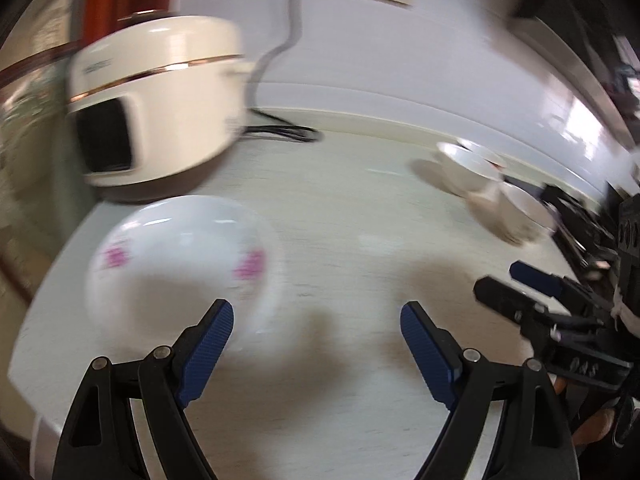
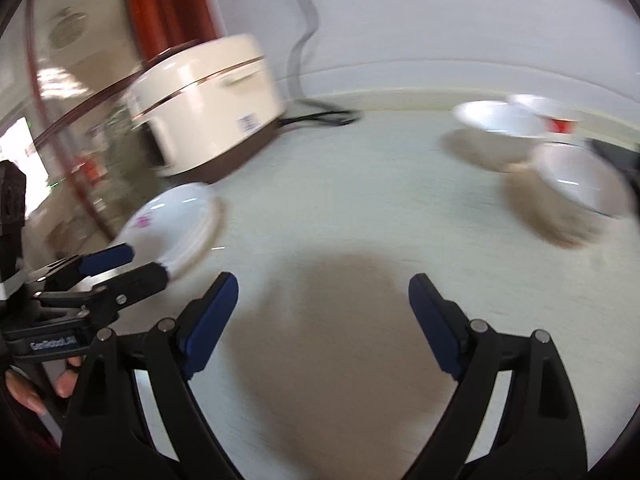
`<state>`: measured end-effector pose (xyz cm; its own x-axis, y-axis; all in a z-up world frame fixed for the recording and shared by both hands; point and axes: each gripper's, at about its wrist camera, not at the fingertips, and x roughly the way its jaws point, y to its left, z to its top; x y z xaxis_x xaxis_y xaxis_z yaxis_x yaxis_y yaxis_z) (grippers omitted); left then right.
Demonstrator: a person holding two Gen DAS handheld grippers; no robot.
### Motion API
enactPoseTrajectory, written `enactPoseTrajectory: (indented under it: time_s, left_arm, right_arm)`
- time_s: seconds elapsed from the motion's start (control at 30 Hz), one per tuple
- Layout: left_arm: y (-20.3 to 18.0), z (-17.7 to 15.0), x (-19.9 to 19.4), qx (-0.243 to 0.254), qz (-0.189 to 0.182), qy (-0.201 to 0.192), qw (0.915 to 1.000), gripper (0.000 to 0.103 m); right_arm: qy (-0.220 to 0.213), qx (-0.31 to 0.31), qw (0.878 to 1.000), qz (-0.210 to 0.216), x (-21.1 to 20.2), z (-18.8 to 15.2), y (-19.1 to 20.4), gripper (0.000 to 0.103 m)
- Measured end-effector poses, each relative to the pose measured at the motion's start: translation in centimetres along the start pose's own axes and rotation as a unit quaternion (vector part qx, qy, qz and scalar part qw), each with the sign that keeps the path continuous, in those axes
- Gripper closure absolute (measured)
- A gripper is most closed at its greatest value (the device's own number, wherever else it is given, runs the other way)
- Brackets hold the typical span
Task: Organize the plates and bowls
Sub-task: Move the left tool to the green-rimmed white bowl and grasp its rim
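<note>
I see a pale countertop (image 2: 340, 184), blurred by motion. My left gripper (image 1: 316, 344) is spread wide and holds nothing; just beyond its left finger lies a white plate with pink flowers (image 1: 176, 256), near left, in front of a cream rice cooker (image 1: 160, 96). My right gripper (image 2: 324, 316) is also spread and empty, over bare counter. Three white bowls (image 2: 496, 120) cluster far right, touching or nearly so; one shows red inside. I judge plates gather left and bowls right, both grippers free to fetch the next piece
</note>
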<state>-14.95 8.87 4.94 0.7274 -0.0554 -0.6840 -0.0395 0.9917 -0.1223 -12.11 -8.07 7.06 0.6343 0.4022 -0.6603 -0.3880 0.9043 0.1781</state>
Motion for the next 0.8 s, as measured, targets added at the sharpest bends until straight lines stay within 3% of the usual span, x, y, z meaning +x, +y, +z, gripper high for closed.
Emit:
enactPoseTrajectory:
  time_s: [0.13,0.2,0.43,0.57,0.67,0.8]
  left_arm:
    - [-3.7,1.3,1.8,0.002,-0.077,0.020,0.9968,0.016]
    - [-5.8,2.2,3.3,-0.004,-0.120,0.037,0.9921,0.016]
    - [-12.6,6.4,8.8,-0.054,-0.198,0.065,0.9765,0.017]
    - [-16.0,8.2,11.4,-0.063,-0.210,0.065,0.9734,0.017]
    - [-17.3,9.2,13.6,-0.068,-0.192,0.065,0.9769,0.017]
    - [-18.5,9.7,16.6,-0.085,-0.191,0.086,0.9741,0.022]
  right_arm:
    - [-0.032,0.078,0.995,-0.054,-3.2,-0.2,-6.0,0.014]
    - [-0.045,0.137,0.987,-0.075,-4.7,-0.1,-10.0,0.014]
    - [-0.061,0.251,0.959,-0.115,-6.6,1.8,-19.6,0.014]
    - [-0.036,0.255,0.960,-0.106,-5.3,3.5,-22.6,0.014]
    - [-0.021,0.250,0.962,-0.107,-4.3,4.2,-23.9,0.014]
    - [-0.014,0.247,0.964,-0.096,-2.5,4.5,-24.3,0.017]
